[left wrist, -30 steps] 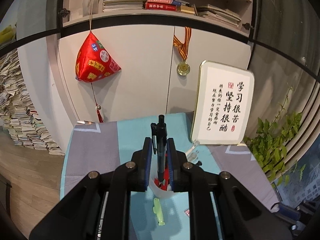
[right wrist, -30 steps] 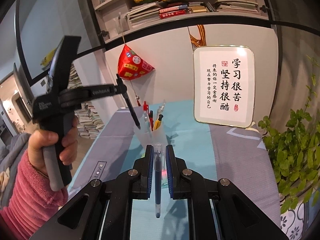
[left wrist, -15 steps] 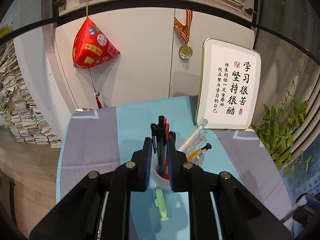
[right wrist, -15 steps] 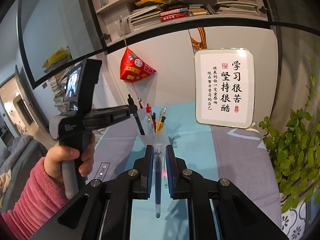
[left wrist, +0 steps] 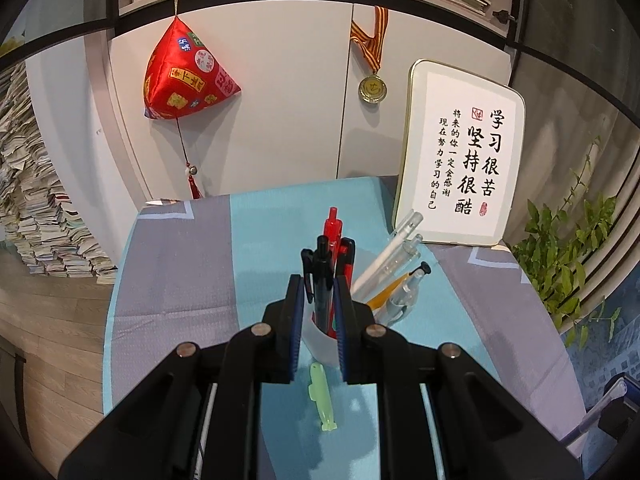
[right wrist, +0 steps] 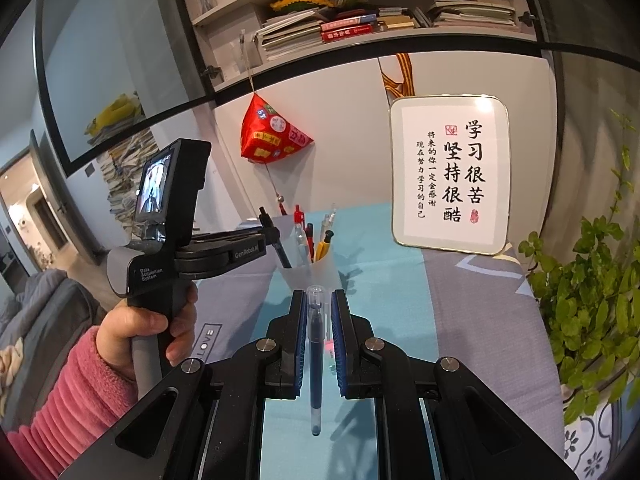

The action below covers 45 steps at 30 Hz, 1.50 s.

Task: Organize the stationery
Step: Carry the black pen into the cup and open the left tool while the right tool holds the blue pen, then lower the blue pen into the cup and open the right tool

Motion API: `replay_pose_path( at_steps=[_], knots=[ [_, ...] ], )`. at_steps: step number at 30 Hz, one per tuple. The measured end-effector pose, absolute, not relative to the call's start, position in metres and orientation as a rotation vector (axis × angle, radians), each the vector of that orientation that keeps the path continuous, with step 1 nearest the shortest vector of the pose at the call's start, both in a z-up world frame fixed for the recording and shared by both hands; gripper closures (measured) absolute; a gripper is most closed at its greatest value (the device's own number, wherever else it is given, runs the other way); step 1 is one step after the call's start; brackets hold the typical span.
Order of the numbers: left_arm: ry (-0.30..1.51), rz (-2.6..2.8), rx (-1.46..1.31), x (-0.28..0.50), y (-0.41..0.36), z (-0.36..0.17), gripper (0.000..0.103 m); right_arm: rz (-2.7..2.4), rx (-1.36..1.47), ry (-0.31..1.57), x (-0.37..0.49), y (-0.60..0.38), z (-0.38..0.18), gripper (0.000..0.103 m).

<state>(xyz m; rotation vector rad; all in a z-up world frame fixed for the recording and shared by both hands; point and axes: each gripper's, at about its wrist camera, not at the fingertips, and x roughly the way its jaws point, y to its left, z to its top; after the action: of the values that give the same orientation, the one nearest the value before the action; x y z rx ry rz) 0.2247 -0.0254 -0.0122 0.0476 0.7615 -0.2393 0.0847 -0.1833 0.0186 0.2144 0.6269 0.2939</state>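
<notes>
Left gripper clamps a black pen, lower end inside the frosted pen cup, its handle level. Right gripper, short of that cup, pinches a blue pen.

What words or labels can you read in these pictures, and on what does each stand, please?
"学习很苦 坚持很酷": framed sign.
"GenRobot.AI": arm of the left tool.
"Data Acquisition System": that tool's grey handle.
"LOVE": tablecloth.
Red pouch patches, red book spines: too small.
</notes>
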Motion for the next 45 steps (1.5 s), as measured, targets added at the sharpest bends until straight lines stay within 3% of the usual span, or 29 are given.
replay_pose_path(
  at_steps=[8,12,14,33,45],
  knots=[
    [0.753,-0.248,0.064,0.217,-0.026,-0.011,0.088,0.292,0.211,0.627,0.085,-0.181,0.019,0.09],
    [0.722,-0.252,0.056,0.208,-0.021,-0.003,0.073,0.286,0.204,0.624,0.089,-0.178,0.022,0.09],
    [0.699,-0.242,0.059,0.202,-0.016,0.001,0.071,0.283,0.201,0.623,0.094,-0.176,0.024,0.09],
    [0.633,-0.166,-0.012,0.152,0.051,0.011,0.07,0.29,0.136,0.485,0.165,-0.119,0.098,0.09],
    [0.629,-0.142,-0.003,0.133,0.068,0.004,0.069,0.201,0.082,0.458,0.216,-0.083,0.075,0.09]
  ],
)
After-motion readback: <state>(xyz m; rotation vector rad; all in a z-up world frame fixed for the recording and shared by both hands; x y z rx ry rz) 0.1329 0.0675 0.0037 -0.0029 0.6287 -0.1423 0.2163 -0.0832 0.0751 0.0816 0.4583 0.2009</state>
